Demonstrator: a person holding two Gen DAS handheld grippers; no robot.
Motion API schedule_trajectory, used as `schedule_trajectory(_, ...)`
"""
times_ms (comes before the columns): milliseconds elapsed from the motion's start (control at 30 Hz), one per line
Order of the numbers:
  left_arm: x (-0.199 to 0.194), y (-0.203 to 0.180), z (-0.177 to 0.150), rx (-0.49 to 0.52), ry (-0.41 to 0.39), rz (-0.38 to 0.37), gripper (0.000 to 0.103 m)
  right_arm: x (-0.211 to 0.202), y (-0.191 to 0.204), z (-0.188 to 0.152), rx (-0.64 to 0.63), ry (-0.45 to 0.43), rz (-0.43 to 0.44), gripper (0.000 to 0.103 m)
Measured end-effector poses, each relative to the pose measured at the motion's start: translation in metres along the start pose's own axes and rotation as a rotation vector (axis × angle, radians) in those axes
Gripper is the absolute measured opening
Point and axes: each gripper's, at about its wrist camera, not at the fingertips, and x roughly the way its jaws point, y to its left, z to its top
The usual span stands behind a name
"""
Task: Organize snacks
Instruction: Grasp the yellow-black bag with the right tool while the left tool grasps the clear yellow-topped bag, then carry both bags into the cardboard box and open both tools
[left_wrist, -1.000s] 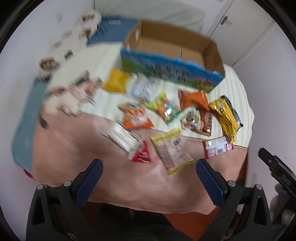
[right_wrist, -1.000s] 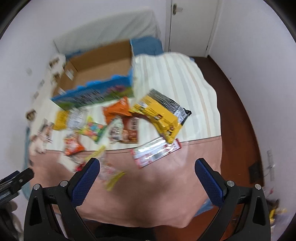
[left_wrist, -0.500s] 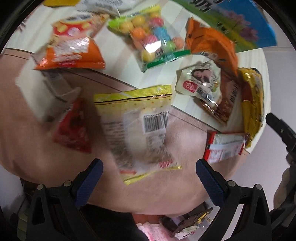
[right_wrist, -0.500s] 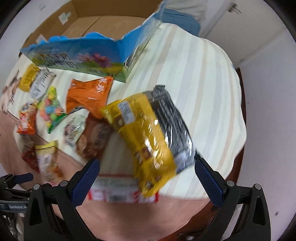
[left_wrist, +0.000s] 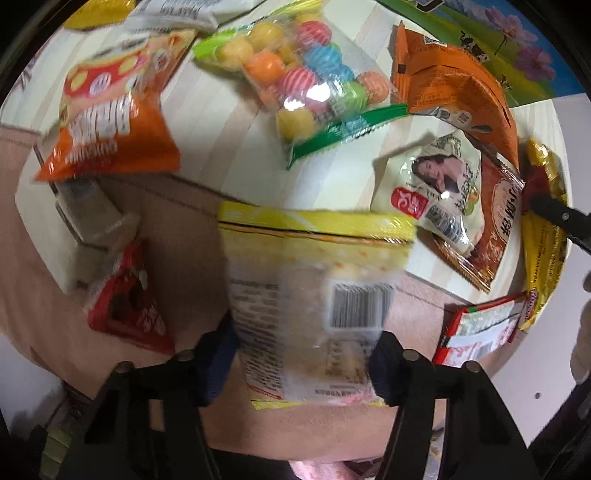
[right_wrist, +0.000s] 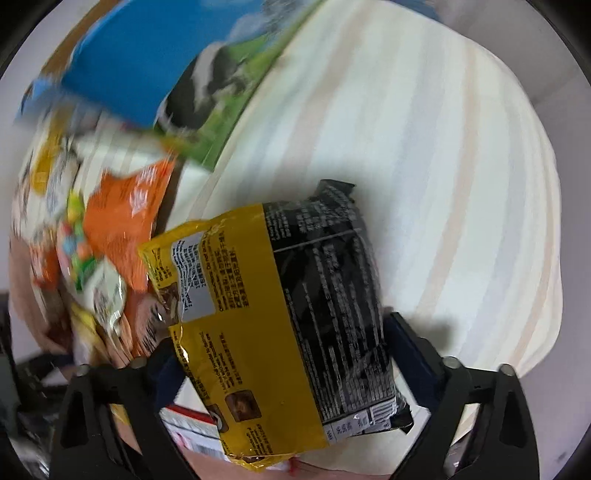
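Observation:
In the left wrist view my left gripper (left_wrist: 299, 360) has its blue pads on both sides of a pale yellow snack packet with a barcode (left_wrist: 314, 291), which lies on the pink cloth. In the right wrist view my right gripper (right_wrist: 284, 358) has its pads on either side of a yellow and black noodle packet (right_wrist: 288, 317) on the striped cloth. Both pairs of jaws have narrowed around their packets; a firm grip is not clear. The cardboard box with the blue cow print (right_wrist: 177, 74) stands behind.
Around the left packet lie an orange chip bag (left_wrist: 110, 122), a bag of coloured balls (left_wrist: 310, 85), an orange packet (left_wrist: 454, 88), a white packet with a woman's face (left_wrist: 439, 192), a red packet (left_wrist: 129, 306) and a red-white packet (left_wrist: 484, 328). The striped cloth (right_wrist: 424, 166) stretches right.
Both grippers have dropped down close to the bed. The left jaws have narrowed around the pale yellow packet, the right jaws around the yellow and black packet.

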Motion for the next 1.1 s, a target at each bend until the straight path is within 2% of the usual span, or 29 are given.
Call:
schedule_trajectory(33,-0.002,-0.004,0.001,0.013,-0.010,0.013,0.055,-0.003,-0.002,-0.004,0.045,-0.015,-0.003,0.094)
schedule_trajectory(100,-0.006,-0.015,0.001,0.062,-0.039,0.051,0.054,-0.005,-0.011,-0.018,0.182,0.018,0.000,0.093)
schedule_trajectory(200,-0.011,-0.034,0.003,0.158,-0.084,0.122,0.054,-0.006,-0.021,-0.043,0.358,0.045,0.054,0.093)
schedule_trajectory(333,-0.007,-0.059,0.005,0.277,-0.114,0.193,0.054,0.002,-0.024,-0.067,0.446,0.080,0.158,0.095)
schedule_trajectory(400,-0.005,-0.068,0.004,0.302,-0.123,0.211,0.054,0.004,-0.028,-0.076,0.483,0.060,0.210,0.095)
schedule_trajectory(533,-0.006,-0.075,0.000,0.296,-0.130,0.202,0.054,0.015,-0.025,-0.096,0.475,0.038,0.202,0.096)
schedule_trajectory(633,-0.025,-0.038,0.008,0.292,-0.132,0.186,0.051,0.023,-0.012,-0.098,0.443,0.062,0.165,0.098)
schedule_trajectory(767,-0.033,-0.032,-0.005,0.322,-0.151,0.176,0.046,0.029,0.013,-0.091,0.402,0.075,0.131,0.097)
schedule_trajectory(833,-0.042,-0.034,-0.012,0.356,-0.172,0.180,0.045,0.026,0.024,-0.094,0.426,0.054,0.111,0.088)
schedule_trajectory(900,-0.056,-0.029,-0.023,0.387,-0.192,0.170,0.044,0.019,0.032,-0.100,0.450,0.027,0.086,0.088)
schedule_trajectory(1100,-0.100,-0.018,-0.034,0.470,-0.231,0.148,0.044,-0.001,0.069,-0.123,0.542,-0.034,0.090,0.088)
